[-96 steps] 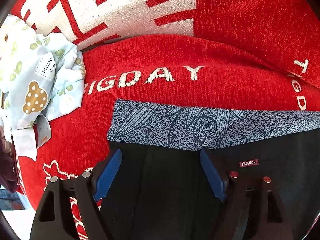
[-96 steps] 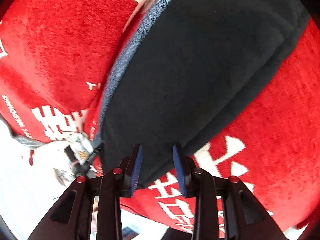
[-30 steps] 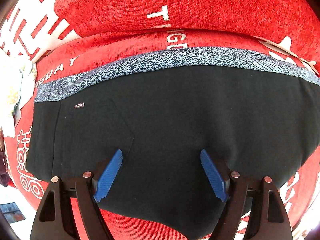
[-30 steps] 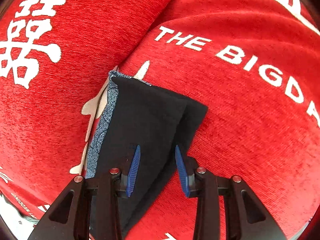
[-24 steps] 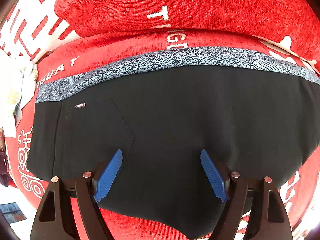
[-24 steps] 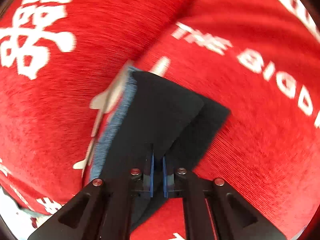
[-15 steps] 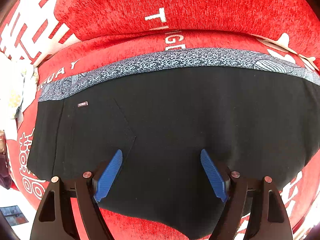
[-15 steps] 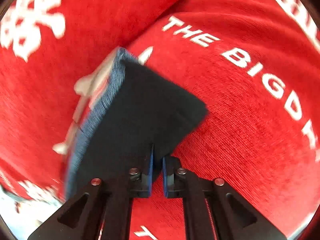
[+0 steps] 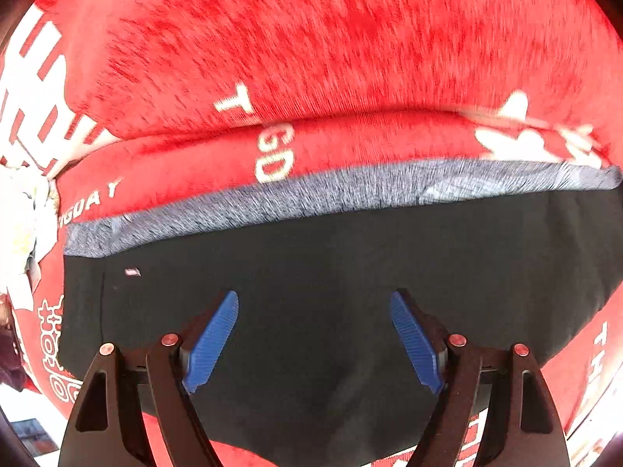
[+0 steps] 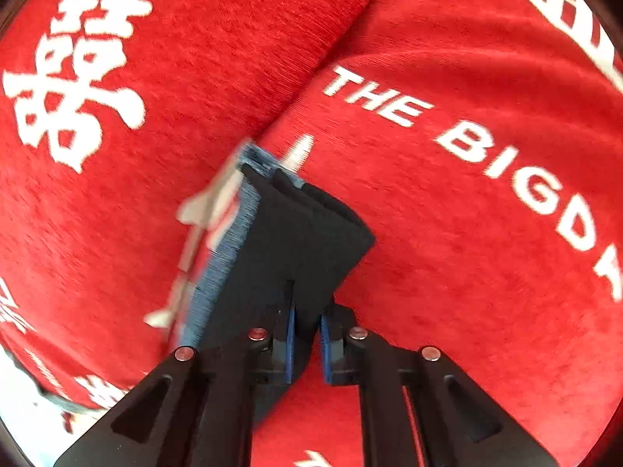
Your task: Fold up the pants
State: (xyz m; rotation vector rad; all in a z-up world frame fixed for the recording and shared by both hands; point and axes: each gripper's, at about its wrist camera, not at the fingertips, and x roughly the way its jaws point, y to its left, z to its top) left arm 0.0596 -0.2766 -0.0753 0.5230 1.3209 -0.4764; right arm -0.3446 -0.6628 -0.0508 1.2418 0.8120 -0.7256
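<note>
The black pants (image 9: 311, 268) with a blue-grey patterned waistband (image 9: 350, 190) lie folded on a red sofa cushion (image 9: 187, 163). My left gripper (image 9: 313, 313) is open, its blue pads hovering over the middle of the black fabric. In the right wrist view my right gripper (image 10: 305, 323) is shut on the end of the pants (image 10: 296, 241), with the fabric pinched between its blue pads and the corner lifted and bent over. The waistband edge (image 10: 233, 241) shows at the left of that piece.
A red backrest cushion (image 9: 331, 39) with white lettering rises behind the pants. A pale printed cloth (image 9: 27, 225) lies at the far left of the seat. Red seat with "THE BIGD" lettering (image 10: 486, 155) spreads to the right of my right gripper.
My right gripper has closed on the end of the pants and lifted the corner, which now bends over. The left view has shifted slightly closer; the left gripper stays open.
</note>
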